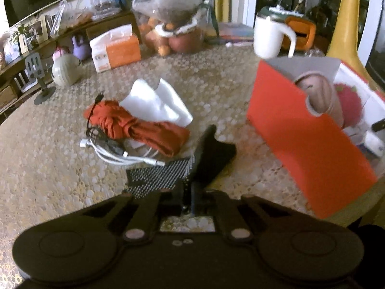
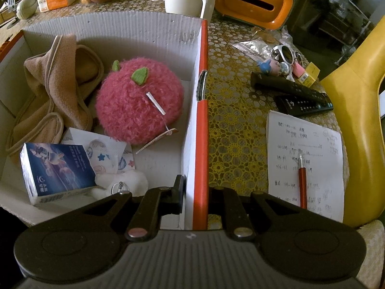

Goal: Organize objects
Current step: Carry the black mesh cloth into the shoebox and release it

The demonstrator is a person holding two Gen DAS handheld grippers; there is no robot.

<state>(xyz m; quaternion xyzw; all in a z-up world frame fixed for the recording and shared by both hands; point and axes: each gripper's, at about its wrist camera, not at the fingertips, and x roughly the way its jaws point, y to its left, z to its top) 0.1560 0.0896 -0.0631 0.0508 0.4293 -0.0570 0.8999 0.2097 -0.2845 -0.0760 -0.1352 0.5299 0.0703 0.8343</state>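
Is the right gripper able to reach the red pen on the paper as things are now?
Probably not yet: the right gripper has its jaws shut on the box wall. The red pen lies uncovered on the paper beside the box.

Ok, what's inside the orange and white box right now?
Inside the box: a pink plush apple, a tan cloth, a blue tissue pack, a patterned paper packet and a small white plush. Whatever lies beneath them is covered.
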